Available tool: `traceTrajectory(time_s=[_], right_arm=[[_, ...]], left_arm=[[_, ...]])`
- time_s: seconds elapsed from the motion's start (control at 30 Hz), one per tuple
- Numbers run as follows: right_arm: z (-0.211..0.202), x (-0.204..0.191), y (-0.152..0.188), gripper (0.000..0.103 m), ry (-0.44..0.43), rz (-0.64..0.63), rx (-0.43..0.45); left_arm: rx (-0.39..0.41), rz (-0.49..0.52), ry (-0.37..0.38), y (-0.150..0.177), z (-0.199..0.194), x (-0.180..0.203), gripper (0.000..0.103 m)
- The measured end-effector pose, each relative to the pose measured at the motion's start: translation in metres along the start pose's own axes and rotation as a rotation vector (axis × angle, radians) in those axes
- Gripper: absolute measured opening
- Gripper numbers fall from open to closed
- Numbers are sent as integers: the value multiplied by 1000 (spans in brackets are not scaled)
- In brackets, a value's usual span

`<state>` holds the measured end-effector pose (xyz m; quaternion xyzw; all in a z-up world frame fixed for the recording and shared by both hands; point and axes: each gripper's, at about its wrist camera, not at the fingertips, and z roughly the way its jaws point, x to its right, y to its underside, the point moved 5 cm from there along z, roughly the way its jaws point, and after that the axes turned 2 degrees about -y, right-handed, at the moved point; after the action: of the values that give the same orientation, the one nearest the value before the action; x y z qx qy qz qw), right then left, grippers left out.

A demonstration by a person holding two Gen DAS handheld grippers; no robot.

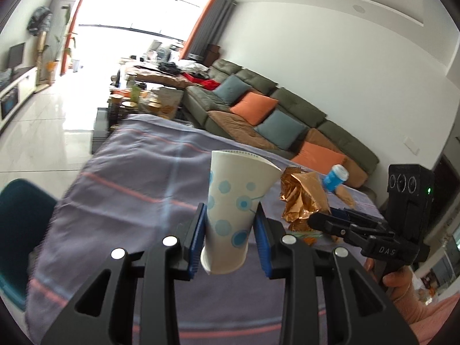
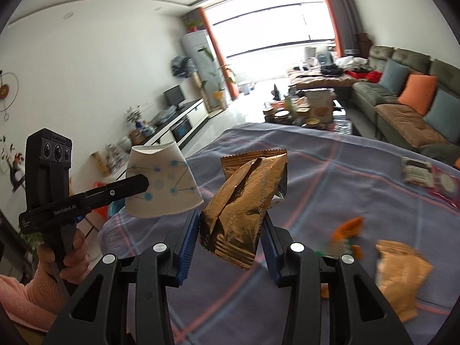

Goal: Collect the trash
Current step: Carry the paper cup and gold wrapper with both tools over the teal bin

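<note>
My left gripper (image 1: 230,224) is shut on a white paper cup with blue dots (image 1: 235,201), held above the table; the cup also shows in the right wrist view (image 2: 161,184), squashed between the left fingers. My right gripper (image 2: 231,230) is shut on a crumpled gold foil wrapper (image 2: 244,204), lifted off the cloth; the wrapper also shows in the left wrist view (image 1: 302,198). More trash lies on the purple striped tablecloth (image 2: 330,178): a tan snack bag (image 2: 402,276), orange scraps (image 2: 348,227) and a flat packet (image 2: 417,172). A blue can (image 1: 335,176) lies near the far table edge.
A teal chair (image 1: 23,230) stands at the table's left side. A green sofa with cushions (image 1: 273,115) runs along the wall. A cluttered coffee table (image 1: 143,100) stands beyond the table. A TV cabinet (image 2: 178,123) lines the opposite wall.
</note>
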<state>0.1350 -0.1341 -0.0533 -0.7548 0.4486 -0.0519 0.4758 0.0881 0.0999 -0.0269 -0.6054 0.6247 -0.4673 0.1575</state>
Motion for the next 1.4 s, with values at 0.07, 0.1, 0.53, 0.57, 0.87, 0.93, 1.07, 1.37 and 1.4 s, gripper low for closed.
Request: traceTrajectory(time_s=[0.07, 0.1, 0.53, 0.57, 0.87, 0.93, 1.07, 1.37, 1.4], right_arm=[[10, -10, -1, 43, -22, -22, -18], [14, -15, -2, 43, -31, -30, -25], [75, -89, -9, 44, -164, -152, -118], [79, -94, -9, 44, -172, -161, -124], [124, -144, -17, 45, -248, -240, -188], [135, -153, -18, 45, -264, -253, -206], [155, -171, -19, 45, -273, -275, -227], [202, -188, -18, 47, -273, -289, -305], [206, -189, -18, 47, -273, -288, -309]], left_arm=[[4, -6, -28, 6, -12, -9, 33], [5, -11, -35, 7, -14, -13, 33], [89, -128, -192, 12, -79, -88, 33], [96, -139, -206, 12, -84, -94, 33], [131, -226, -323, 20, -110, -147, 33], [133, -241, -345, 21, -114, -158, 33], [129, -269, -378, 26, -119, -175, 33], [105, -314, -422, 33, -113, -203, 33], [101, -319, -427, 33, -112, -205, 33]])
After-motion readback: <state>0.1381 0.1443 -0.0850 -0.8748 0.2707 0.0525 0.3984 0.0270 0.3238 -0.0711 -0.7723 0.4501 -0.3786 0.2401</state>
